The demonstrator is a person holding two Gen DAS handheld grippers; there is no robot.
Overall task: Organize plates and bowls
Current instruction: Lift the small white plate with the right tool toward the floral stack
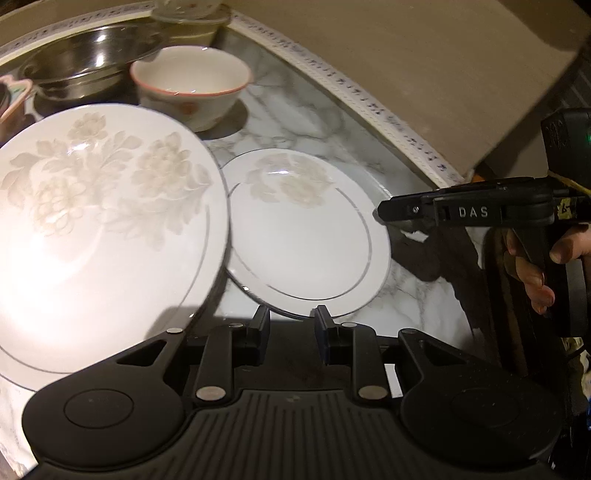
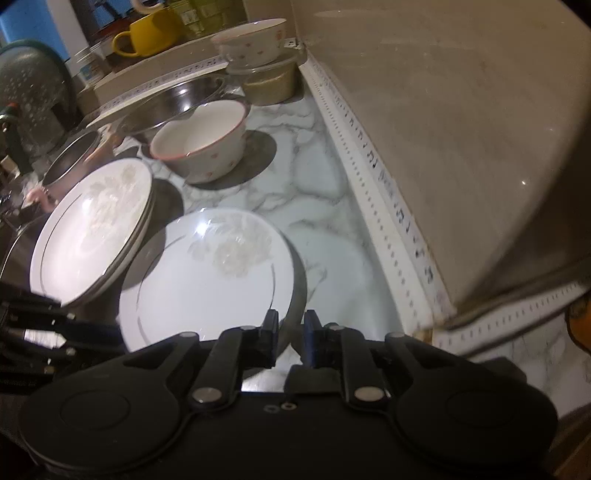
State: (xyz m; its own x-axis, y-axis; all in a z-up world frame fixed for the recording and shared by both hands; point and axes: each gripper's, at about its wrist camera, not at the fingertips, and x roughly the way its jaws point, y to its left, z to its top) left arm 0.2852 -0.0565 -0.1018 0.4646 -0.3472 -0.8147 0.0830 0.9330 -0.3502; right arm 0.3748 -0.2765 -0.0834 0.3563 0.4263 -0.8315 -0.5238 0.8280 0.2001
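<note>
A small white plate with a pale flower print lies on the marble counter. Its near rim crosses the narrow gap of my left gripper, whose pads stand either side without pressing on it. My right gripper is at the plate's right rim. The rim runs into its slightly parted jaws, and no pad visibly presses. A stack of larger matching plates sits to the left. Behind them stands a white bowl with a red rim.
A steel bowl sits behind the white bowl. A lidded container carries another dotted bowl in the back corner. The wall's patterned trim borders the counter on the right. A yellow mug stands on a ledge. A person's hand holds the right gripper.
</note>
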